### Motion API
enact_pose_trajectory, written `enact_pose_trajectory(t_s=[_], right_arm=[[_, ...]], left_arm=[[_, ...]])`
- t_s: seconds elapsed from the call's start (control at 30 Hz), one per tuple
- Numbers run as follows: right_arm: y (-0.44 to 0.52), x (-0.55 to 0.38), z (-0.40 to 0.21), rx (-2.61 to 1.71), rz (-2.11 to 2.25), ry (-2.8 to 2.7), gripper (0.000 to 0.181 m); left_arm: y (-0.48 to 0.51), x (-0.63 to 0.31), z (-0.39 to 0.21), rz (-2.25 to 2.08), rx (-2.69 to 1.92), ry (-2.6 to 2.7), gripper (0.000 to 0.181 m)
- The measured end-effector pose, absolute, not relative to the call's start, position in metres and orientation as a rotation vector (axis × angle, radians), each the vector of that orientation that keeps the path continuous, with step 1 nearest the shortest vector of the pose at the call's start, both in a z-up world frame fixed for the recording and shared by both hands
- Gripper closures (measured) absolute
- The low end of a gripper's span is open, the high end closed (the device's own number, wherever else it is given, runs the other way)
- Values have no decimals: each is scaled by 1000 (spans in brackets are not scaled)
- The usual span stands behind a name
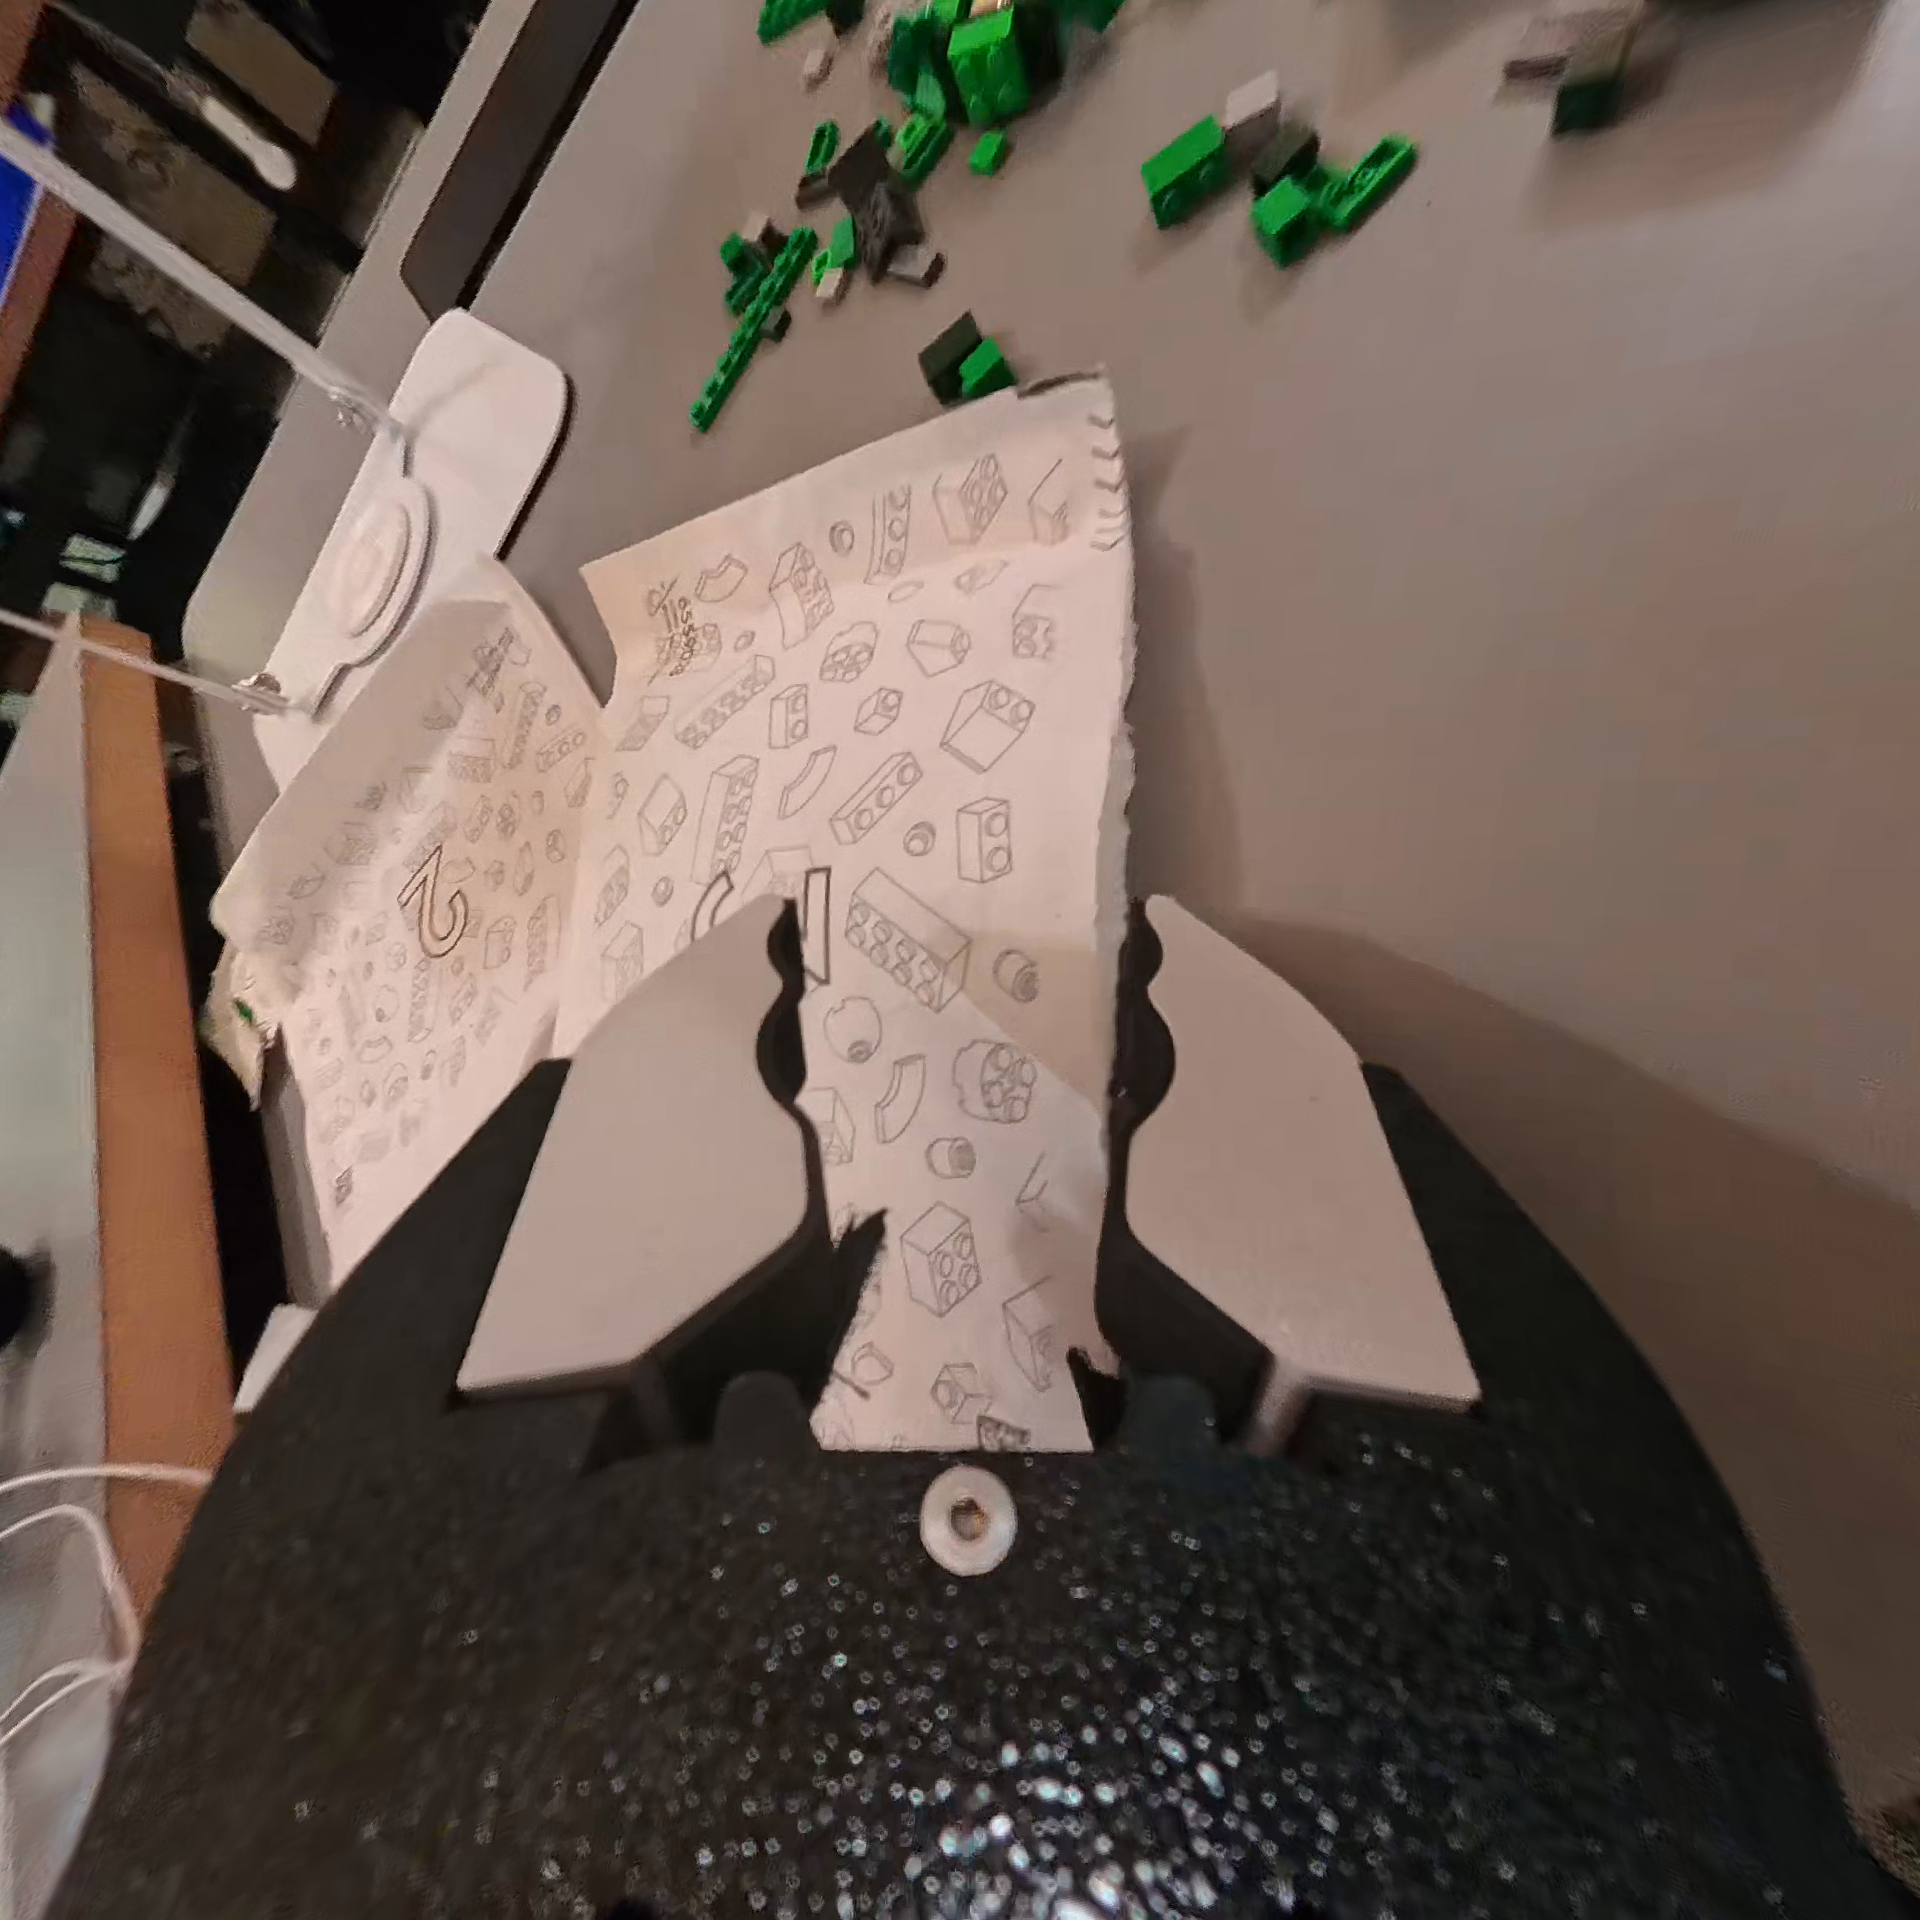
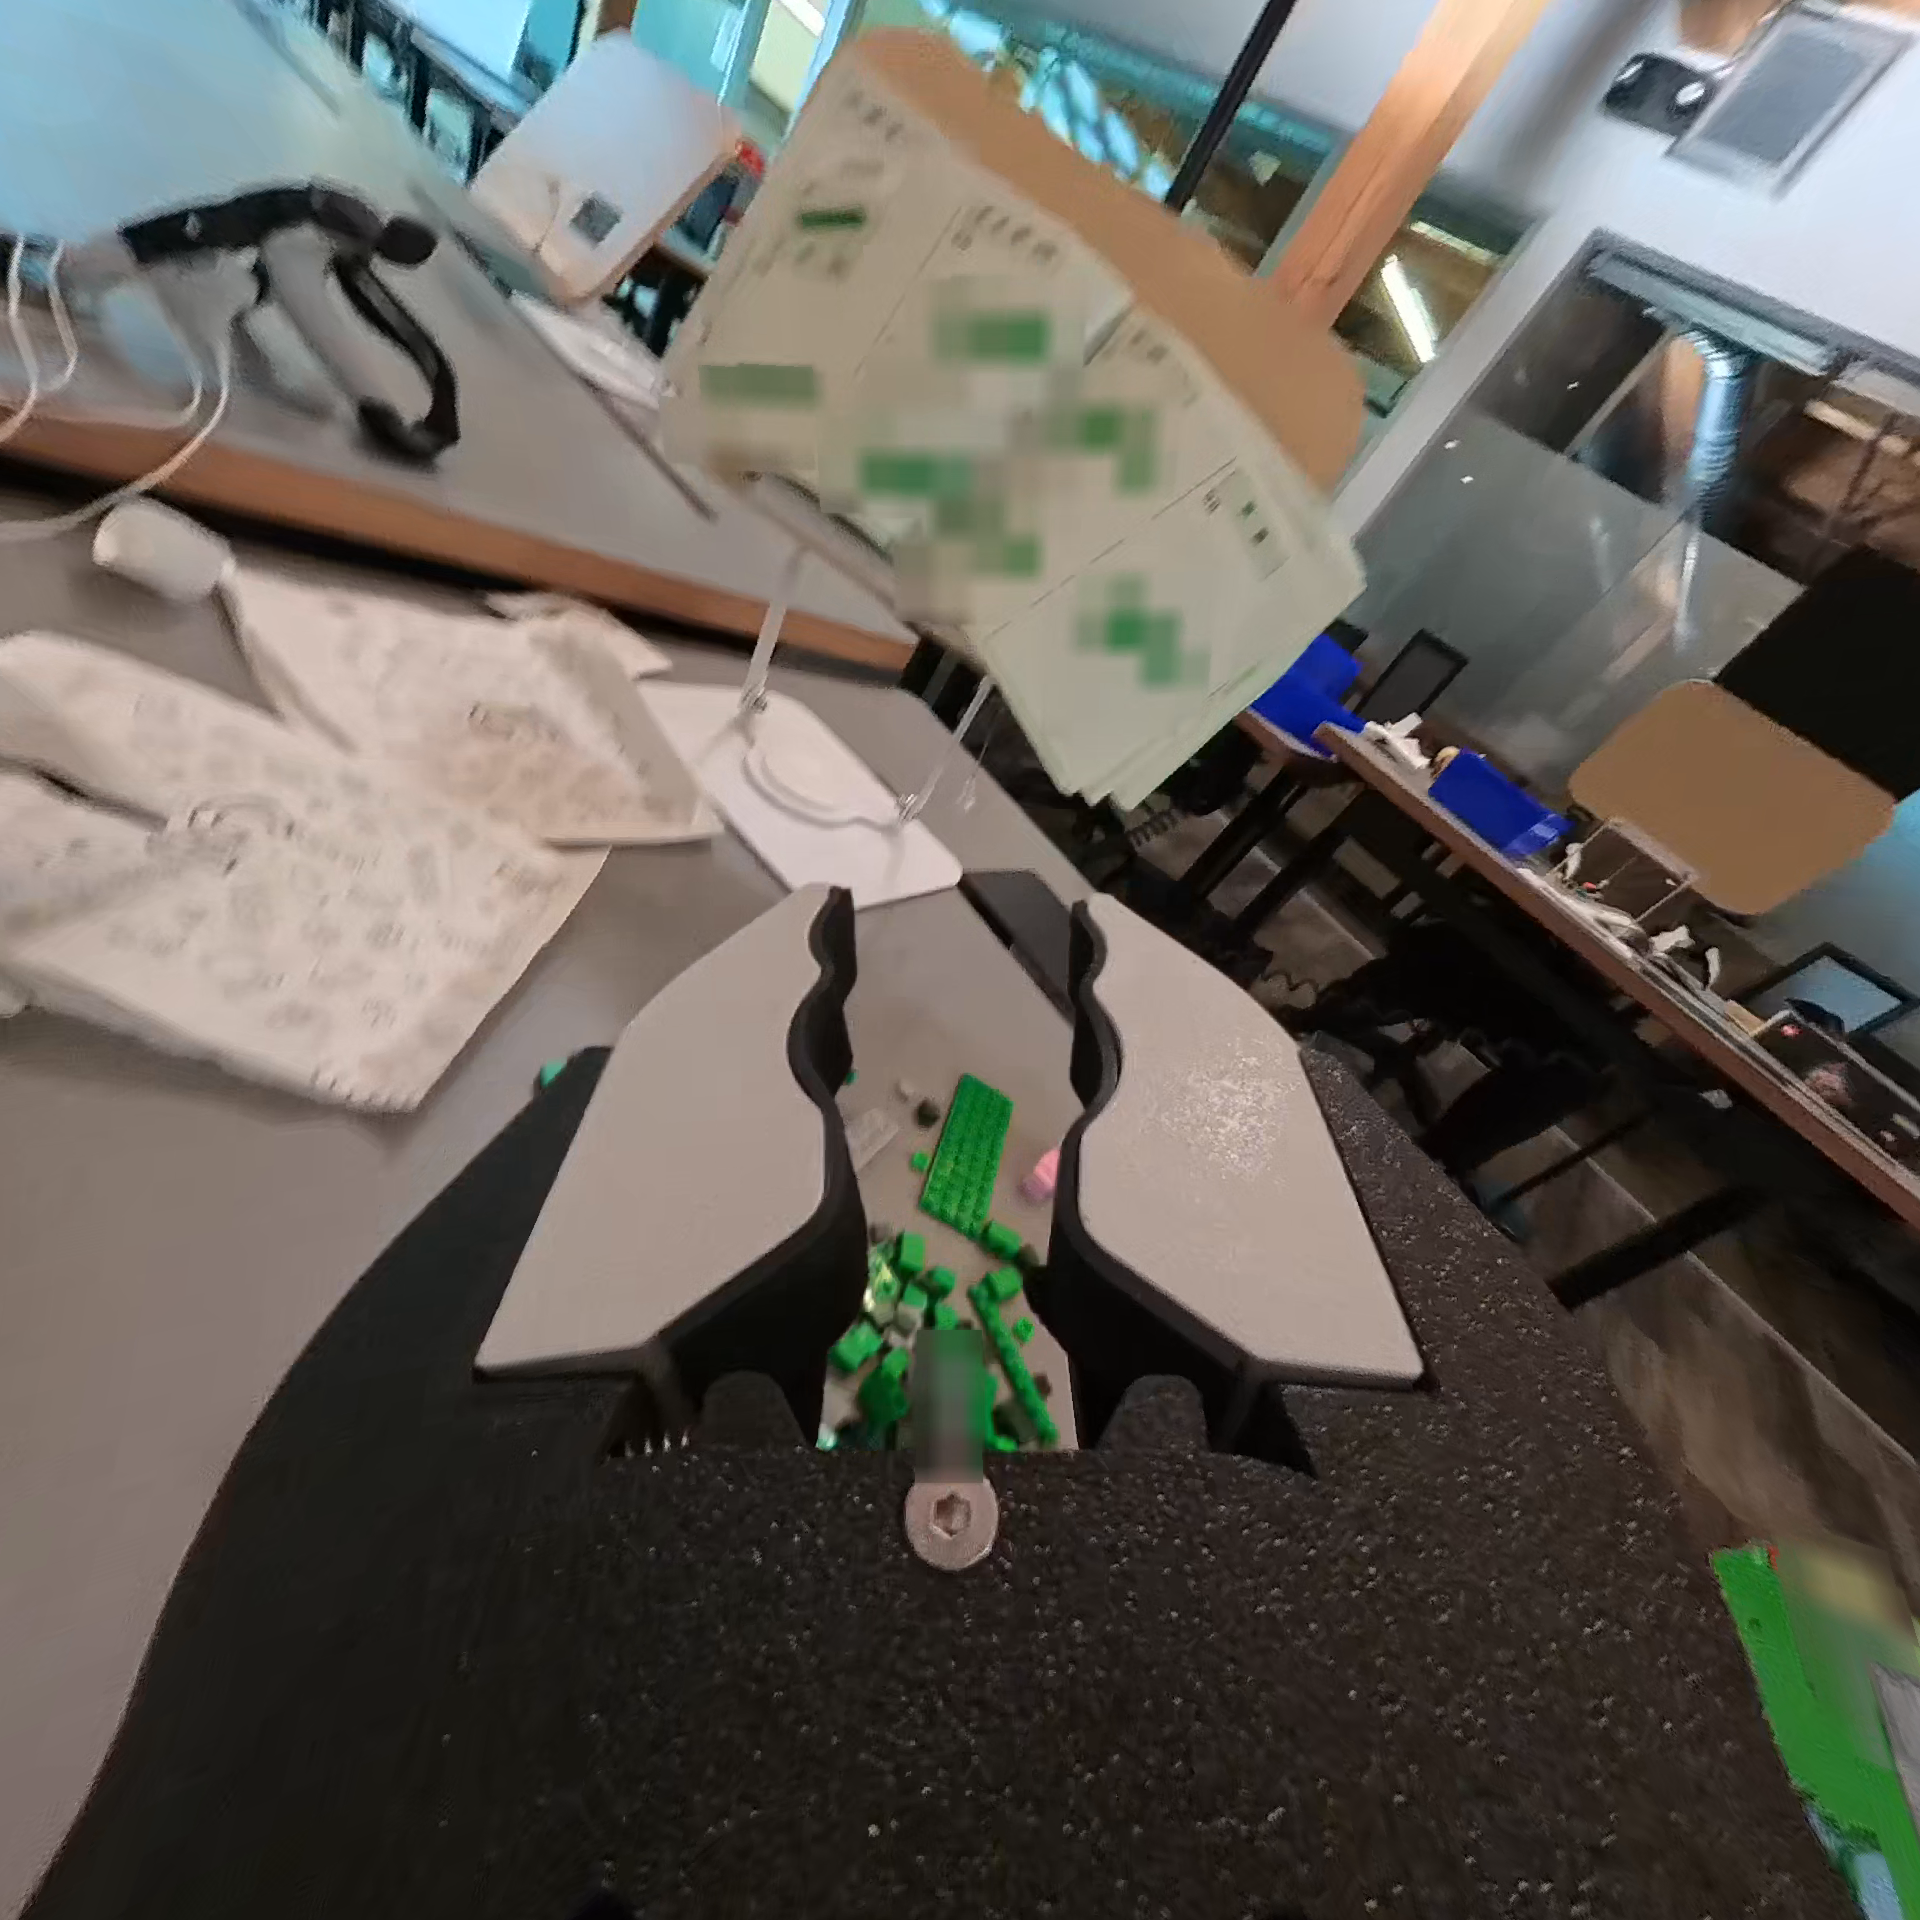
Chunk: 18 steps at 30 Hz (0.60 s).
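- Your left gripper (image 1: pixel 961 925) hangs over a torn white paper bag (image 1: pixel 883 790) printed with brick outlines; its fingers are spread wide and grip nothing, the bag lying flat on the grey table (image 1: pixel 1507 727) below them.
- A second printed bag (image 1: pixel 416 914) lies just to the left of the first, at the table's edge.
- Beyond the bags, loose green bricks (image 1: pixel 977 62) are scattered with a few grey and black ones.
- A white stand base (image 1: pixel 457 436) sits near the bags' far end.
- Your right gripper (image 2: pixel 961 914) is also spread and empty, hovering above a pile of green bricks; a green plate (image 2: pixel 971 1148) and a small pink piece (image 2: pixel 1041 1179) show between its fingers.
- Ahead, a booklet (image 2: pixel 997 416) leans on a clear stand, its page blurred.
- Both bags lie to the left of that gripper.
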State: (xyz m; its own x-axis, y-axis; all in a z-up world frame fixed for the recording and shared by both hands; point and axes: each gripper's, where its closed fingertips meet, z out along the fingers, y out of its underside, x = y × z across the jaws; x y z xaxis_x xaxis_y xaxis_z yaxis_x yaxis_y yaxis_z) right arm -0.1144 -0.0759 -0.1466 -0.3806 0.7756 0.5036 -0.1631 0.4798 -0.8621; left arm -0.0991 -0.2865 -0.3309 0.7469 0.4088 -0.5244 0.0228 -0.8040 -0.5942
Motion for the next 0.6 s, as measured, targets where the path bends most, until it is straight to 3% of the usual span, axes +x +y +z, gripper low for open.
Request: enact_pose_trajectory(t_s=[0.1, 0.3, 0.6], right_arm=[[-81, -103, -175, -486, 1047, -1749, 144], [-75, -98, -208, -458, 962, -1838, 150], [-21, -160, -264, -905, 917, -2068, 154]], left_arm=[[-293, -103, -336, 925, -2406, -364, 131], [-298, -113, -307, 971, -2318, -453, 181], [-285, -143, -246, 629, -2276, -707, 181]])
